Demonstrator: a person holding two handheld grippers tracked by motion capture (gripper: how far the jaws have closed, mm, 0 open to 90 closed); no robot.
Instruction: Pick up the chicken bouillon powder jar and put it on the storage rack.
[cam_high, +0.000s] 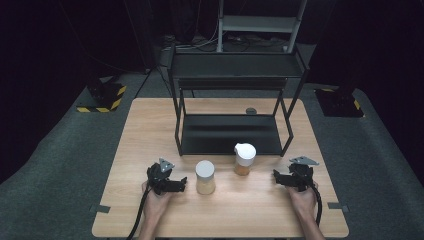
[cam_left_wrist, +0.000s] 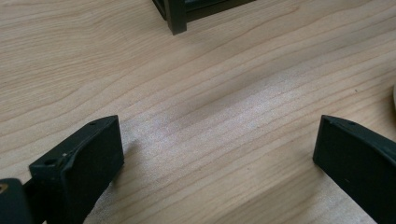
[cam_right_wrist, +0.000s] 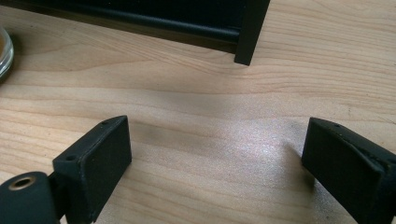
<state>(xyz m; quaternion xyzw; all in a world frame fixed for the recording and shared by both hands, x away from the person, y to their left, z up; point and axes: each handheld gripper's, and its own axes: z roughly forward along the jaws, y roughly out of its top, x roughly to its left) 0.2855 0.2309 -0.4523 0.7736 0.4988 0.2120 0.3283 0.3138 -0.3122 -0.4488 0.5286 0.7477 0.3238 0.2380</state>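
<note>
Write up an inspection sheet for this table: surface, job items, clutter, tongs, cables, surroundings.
Surface: light wooden table, bare in front of the person.
Job's things: two white-lidded jars with tan contents, upright; left jar, right jar close to the black rack.
Clutter: small dark round object behind the rack.
Grippers: left tongs and right tongs open, empty, apart from the jars.
Cables: one trails from each tool; left cable, right cable.
Surroundings: grey floor, dark backdrop, hazard-striped bases.
</note>
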